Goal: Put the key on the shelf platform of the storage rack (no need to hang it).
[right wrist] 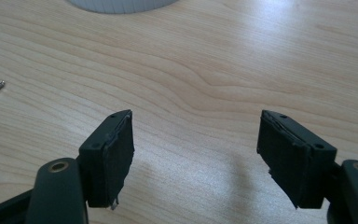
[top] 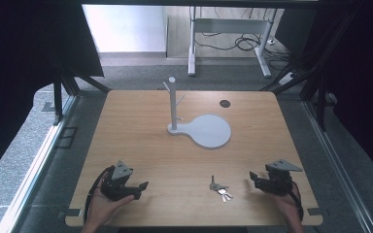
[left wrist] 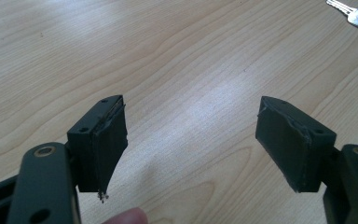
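Below: two hand-held grippers at rest near a bunch of keys on a wooden table.

Left gripper (top: pixel 143 185) lies in the person's hand at the near left of the table (top: pixel 141 141); its jaws stand wide apart with bare wood between them. Right gripper (top: pixel 253 177) sits at the near right — jaws likewise spread, gripping nothing. Keys (top: pixel 219 188) lie flat on the table between the two grippers, nearer the right one, touching neither. Farther back stands a white peg stand (top: pixel 175 99) on its rounded base (top: pixel 211 131), well apart from the keys.
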The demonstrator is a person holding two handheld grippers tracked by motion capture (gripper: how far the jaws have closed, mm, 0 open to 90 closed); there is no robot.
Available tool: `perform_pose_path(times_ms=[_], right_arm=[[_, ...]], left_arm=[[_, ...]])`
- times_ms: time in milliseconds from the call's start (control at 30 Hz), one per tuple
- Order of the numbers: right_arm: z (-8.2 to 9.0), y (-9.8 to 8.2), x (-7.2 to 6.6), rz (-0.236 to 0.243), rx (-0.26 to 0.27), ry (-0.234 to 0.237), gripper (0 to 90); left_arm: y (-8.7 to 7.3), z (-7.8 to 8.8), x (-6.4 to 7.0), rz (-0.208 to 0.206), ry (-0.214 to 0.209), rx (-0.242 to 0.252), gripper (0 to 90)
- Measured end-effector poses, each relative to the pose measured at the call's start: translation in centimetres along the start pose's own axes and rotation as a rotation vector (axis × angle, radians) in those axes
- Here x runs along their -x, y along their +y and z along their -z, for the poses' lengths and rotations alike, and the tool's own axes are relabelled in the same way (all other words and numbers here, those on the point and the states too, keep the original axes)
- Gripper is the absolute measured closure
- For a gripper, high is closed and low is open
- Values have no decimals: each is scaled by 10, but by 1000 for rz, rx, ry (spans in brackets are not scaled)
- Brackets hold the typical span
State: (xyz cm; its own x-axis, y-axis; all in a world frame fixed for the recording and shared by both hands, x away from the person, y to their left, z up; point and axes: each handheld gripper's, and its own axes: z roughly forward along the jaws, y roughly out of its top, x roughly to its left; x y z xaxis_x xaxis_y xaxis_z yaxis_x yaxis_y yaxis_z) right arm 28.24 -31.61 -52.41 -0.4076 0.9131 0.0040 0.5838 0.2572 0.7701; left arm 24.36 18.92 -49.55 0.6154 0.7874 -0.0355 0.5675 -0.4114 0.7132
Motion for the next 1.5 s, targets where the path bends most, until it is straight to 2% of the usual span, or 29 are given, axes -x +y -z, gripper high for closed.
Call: perform_pose_path(times_ms=[133, 400, 500, 600, 700, 733, 833, 1000, 1033, 1067, 1233, 1500], right_arm=[[2, 0, 2, -4, 15, 16, 290], [8, 4, 0, 23, 15, 57, 319], [10, 8, -4, 24, -17, 78, 331], [10, 10, -9, 60, -32, 110, 355], [13, 16, -12, 107, -53, 120, 377], [13, 16, -12, 107, -53, 120, 377], [22, 27, -13, 127, -53, 163, 419], [32, 43, -21, 201, -108, 203, 448], [32, 43, -21, 201, -108, 203, 448], [38, 52, -25, 224, -123, 223, 458], [44, 66, -33, 262, -152, 268, 481], [39, 78, -43, 298, -203, 304, 525]], left_arm=[[0, 2, -1, 6, 5, 4, 251], [0, 4, -1, 8, 7, 7, 248], [-1, 3, -2, 21, 14, 9, 248], [-1, -1, -4, 14, 18, -5, 247], [0, 0, -4, 18, 15, -2, 247], [0, 0, -5, 21, 17, 1, 247], [0, 0, -5, 19, 17, 2, 248], [3, 3, -3, 9, 11, 9, 247], [3, 3, -3, 9, 11, 9, 247], [3, 4, -3, 9, 10, 15, 247], [2, 3, -4, 11, 11, 9, 248], [3, 3, -3, 10, 8, 7, 249]])
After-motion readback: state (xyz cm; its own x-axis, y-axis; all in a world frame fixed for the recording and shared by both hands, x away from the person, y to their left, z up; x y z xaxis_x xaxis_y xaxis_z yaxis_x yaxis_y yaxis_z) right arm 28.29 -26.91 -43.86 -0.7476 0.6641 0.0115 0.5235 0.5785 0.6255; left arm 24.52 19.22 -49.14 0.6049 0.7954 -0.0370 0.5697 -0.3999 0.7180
